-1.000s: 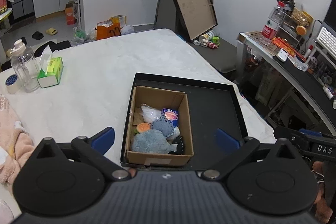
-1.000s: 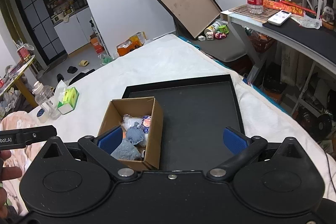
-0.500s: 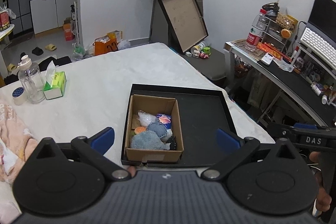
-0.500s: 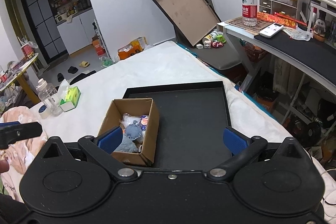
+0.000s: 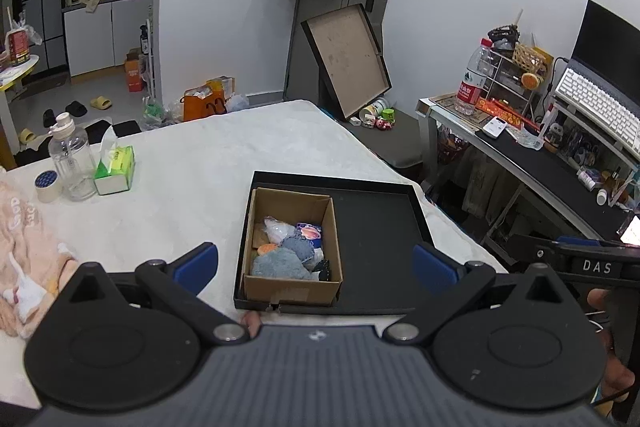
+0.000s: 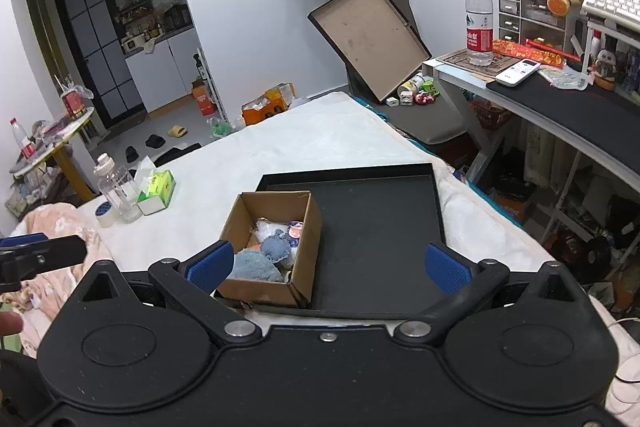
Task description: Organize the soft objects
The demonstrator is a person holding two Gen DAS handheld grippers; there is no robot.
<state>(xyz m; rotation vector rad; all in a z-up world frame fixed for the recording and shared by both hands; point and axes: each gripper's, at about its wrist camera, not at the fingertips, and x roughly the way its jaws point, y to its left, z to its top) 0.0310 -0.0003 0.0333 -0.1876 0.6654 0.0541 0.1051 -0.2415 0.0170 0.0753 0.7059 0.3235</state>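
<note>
A small cardboard box (image 5: 292, 287) stands in the left part of a black tray (image 5: 376, 227) on a white bed. Inside lie several soft objects: a blue fuzzy cloth (image 5: 280, 265), a denim-blue piece (image 5: 298, 247), a white bag and an orange item. The box (image 6: 304, 231) and tray (image 6: 380, 223) also show in the right wrist view. My left gripper (image 5: 316, 261) is open and empty, held above and short of the box. My right gripper (image 6: 328, 265) is open and empty, above the tray's near edge.
A clear bottle (image 5: 74, 163), green tissue pack (image 5: 116, 171) and tape roll (image 5: 48, 185) stand at the bed's left. A pink blanket (image 5: 20, 239) lies at the near left. A desk (image 6: 560, 103) with bottle and keyboard stands right. A lid (image 5: 348, 61) leans on the far wall.
Both grippers have pulled back and risen, so the box and tray look smaller and farther. Nothing in the box has moved. Both stay open.
</note>
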